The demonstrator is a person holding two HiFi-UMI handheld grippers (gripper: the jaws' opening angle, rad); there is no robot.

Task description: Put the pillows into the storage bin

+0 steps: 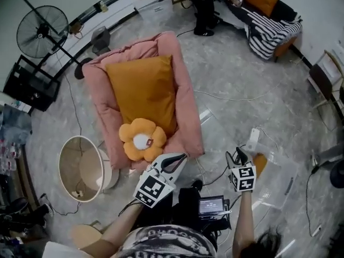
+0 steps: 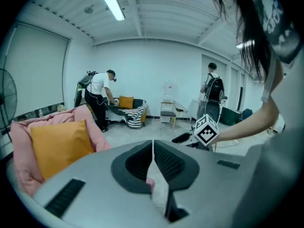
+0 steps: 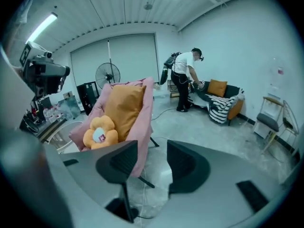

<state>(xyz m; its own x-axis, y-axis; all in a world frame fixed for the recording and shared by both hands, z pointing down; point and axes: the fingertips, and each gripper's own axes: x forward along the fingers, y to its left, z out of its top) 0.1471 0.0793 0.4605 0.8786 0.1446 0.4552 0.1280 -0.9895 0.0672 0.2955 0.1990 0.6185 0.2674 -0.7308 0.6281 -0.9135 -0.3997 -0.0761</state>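
Observation:
A square orange pillow [image 1: 142, 93] leans on the back of a pink chair [image 1: 185, 106]. A yellow flower-shaped pillow [image 1: 142, 138] lies at that chair's front edge. The round beige storage bin [image 1: 72, 165] stands on the floor left of the chair. My left gripper [image 1: 180, 157] hovers just right of the flower pillow, jaws shut and holding nothing [image 2: 153, 144]. My right gripper [image 1: 238, 153] is farther right over the floor. Its jaws are open with nothing between them [image 3: 152, 148]. The right gripper view shows the flower pillow [image 3: 99, 133] and the orange pillow [image 3: 122, 108] ahead to the left.
A standing fan [image 1: 42, 31] is behind the chair at the left. A sofa with a striped blanket [image 1: 269, 28] and a person [image 1: 204, 9] are at the far side. Cables [image 1: 231, 97] run over the floor; a folding chair [image 1: 322, 79] stands at the right.

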